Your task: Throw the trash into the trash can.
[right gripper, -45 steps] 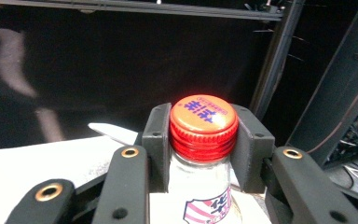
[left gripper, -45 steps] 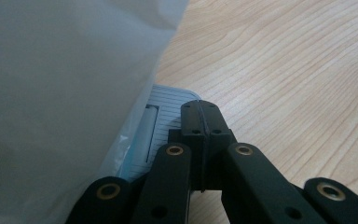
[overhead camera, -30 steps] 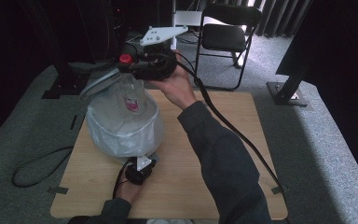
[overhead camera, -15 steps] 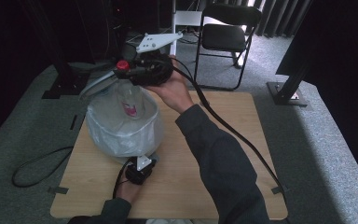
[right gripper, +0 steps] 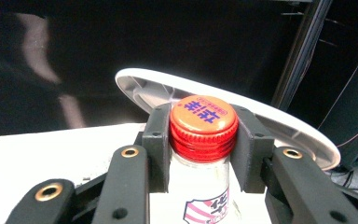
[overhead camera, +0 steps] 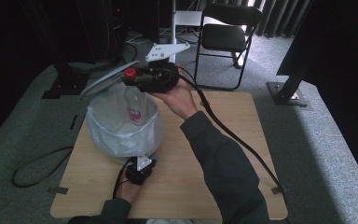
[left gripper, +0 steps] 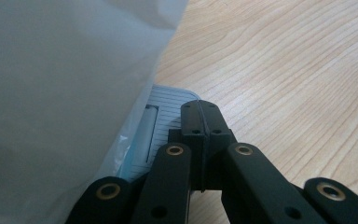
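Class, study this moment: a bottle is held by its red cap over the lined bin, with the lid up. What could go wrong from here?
1. The right tool grips the bottle only at its red cap, so the bottle might swing or slip.
2. The raised lid stands just behind the bottle; it might get knocked.
3. The left tool is shut on the pedal beside the bin liner; if it slips off, the lid could drop onto the bottle.

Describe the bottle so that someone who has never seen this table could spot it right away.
Start at the wooden table and find the white bag-lined bin on its left half, lid tipped open behind. Above the bin's mouth the right gripper clamps a clear bottle by its neck. Its red cap with blue print sets it apart.
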Motion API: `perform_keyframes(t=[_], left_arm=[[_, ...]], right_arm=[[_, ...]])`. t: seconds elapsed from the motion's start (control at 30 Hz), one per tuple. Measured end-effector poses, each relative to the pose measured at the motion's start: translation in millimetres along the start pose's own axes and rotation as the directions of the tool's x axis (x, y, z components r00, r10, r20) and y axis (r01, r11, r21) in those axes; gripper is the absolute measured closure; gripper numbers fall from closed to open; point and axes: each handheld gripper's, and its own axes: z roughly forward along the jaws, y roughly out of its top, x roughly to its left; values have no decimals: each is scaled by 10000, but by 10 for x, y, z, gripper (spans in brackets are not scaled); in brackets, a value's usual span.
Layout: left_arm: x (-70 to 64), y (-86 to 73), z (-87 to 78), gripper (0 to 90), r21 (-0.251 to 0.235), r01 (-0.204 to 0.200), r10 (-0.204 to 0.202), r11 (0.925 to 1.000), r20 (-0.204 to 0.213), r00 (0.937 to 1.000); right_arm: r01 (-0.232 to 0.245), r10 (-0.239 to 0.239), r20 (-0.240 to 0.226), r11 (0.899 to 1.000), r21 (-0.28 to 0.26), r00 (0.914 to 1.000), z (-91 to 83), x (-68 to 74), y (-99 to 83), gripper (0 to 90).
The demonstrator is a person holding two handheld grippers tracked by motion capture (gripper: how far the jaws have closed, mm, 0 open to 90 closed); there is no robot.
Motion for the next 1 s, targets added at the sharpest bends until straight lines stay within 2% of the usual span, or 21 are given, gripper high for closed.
perform_keyframes(t=[0.5,0.67,1.0], left_arm=[[5,1,-7,900,83,-60,61,9999,-17,10000],[2,0,-4,900,59,-25,25,10000,-48,10000],[2,0,-2,900,27,-27,27,10000,1,10000]], right_arm=[[-28,33,-71,9975,701,10000,278,50,-259,620],[-230,243,-154,9966,794,9996,337,24,-389,620],[-154,169,-80,9882,1522,9998,543,60,-567,619]])
